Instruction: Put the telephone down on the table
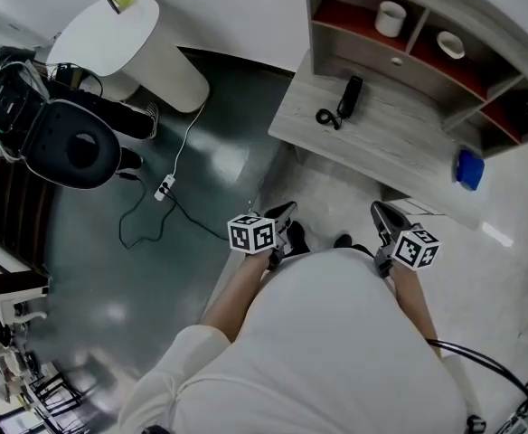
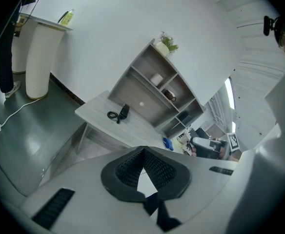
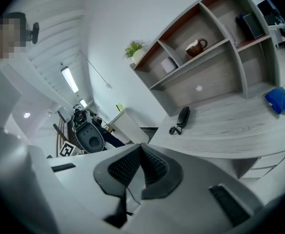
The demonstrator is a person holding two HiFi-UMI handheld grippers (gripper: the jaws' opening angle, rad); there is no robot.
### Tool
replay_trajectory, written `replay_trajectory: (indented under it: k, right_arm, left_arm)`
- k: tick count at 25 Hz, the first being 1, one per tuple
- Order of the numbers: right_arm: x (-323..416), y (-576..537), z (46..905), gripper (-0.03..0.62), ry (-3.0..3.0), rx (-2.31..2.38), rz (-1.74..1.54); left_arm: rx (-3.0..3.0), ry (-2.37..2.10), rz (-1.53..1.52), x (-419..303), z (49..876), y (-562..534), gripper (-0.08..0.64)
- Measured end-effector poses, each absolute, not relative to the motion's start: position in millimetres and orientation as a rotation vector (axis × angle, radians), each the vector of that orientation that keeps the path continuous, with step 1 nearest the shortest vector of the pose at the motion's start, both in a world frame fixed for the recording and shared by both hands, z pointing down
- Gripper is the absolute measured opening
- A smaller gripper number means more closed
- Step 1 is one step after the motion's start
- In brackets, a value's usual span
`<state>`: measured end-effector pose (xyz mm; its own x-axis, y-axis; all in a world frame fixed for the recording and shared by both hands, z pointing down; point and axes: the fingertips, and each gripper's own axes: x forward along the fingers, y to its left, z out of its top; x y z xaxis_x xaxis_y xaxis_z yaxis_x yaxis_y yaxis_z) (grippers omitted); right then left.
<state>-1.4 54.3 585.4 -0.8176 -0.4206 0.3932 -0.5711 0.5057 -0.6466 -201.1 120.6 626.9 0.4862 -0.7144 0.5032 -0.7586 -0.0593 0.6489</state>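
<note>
Both tools clenched on nothing: my left gripper (image 1: 280, 215) and right gripper (image 1: 386, 217) hang close to the body, near the table's front edge. The telephone (image 1: 349, 98) lies flat on the table (image 1: 381, 147), far ahead and well apart from both. I judge the task done, with nothing left to place.

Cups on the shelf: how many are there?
2. A white cup sits in the left compartment of the shelf, and a brown mug sits in the one beside it. More could be hidden in the dark far compartment.
</note>
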Motion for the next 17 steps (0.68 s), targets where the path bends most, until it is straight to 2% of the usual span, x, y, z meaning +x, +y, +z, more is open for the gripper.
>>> replay_trajectory:
  k: [17]
  right_arm:
    - [-5.3,53.7,583.5,0.017,-2.544,0.870,1.197]
  left_arm:
    - [1.790,-1.223,0.057,-205.3,626.1,115.0,0.011]
